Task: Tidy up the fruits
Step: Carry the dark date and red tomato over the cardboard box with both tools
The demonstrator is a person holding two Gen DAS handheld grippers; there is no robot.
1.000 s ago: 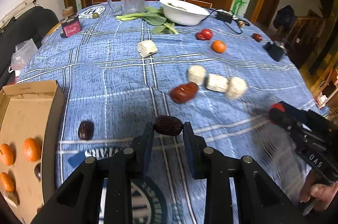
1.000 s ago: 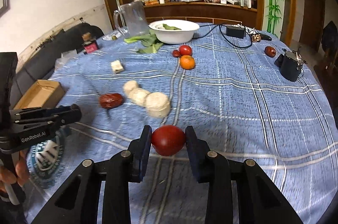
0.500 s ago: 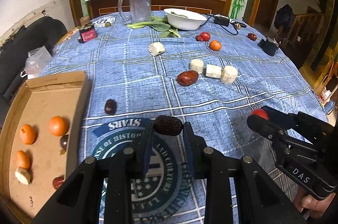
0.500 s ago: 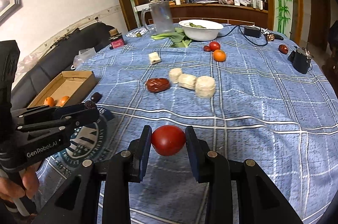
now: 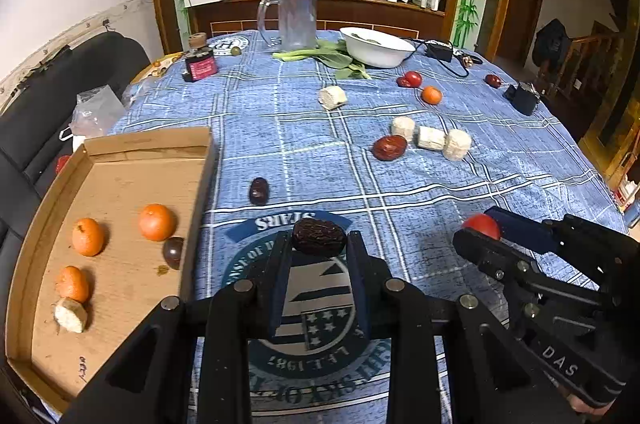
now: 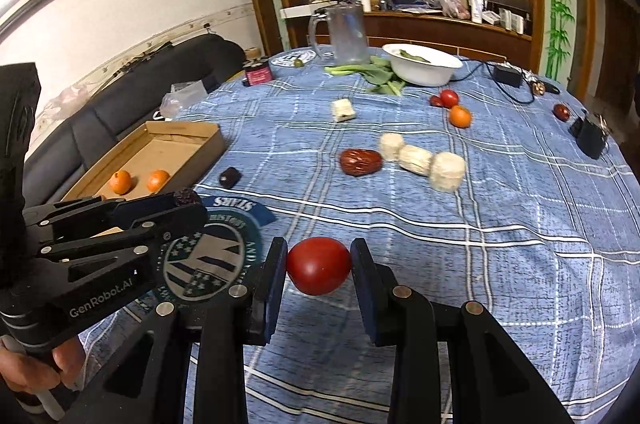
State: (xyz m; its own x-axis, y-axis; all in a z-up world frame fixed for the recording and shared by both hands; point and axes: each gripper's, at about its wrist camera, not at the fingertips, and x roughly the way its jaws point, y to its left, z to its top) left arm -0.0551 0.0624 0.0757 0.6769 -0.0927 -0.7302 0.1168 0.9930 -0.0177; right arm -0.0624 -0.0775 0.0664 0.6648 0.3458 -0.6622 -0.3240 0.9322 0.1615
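My left gripper (image 5: pixel 319 244) is shut on a dark wrinkled date (image 5: pixel 319 237), held above the tablecloth just right of the cardboard box (image 5: pixel 120 184). The box holds three oranges (image 5: pixel 157 221), a dark fruit and a pale piece. My right gripper (image 6: pixel 319 266) is shut on a red tomato (image 6: pixel 319 265) above the table's near side; it also shows in the left wrist view (image 5: pixel 480 228). On the cloth lie a dark date (image 5: pixel 259 191), a red date (image 5: pixel 389 147), an orange (image 5: pixel 431 95) and a tomato (image 5: pixel 412 79).
Several pale corn pieces (image 5: pixel 430 138) lie mid-table. A white bowl (image 5: pixel 378 46), greens, a glass pitcher (image 5: pixel 296 18), a red jar (image 5: pixel 199 65) and a black charger with cable (image 5: pixel 439 49) stand at the far side. A black sofa (image 6: pixel 132 104) is at the left.
Both grippers have drawn back toward the near edge and leftward with their fruit. The cardboard box has come further into the left wrist view.
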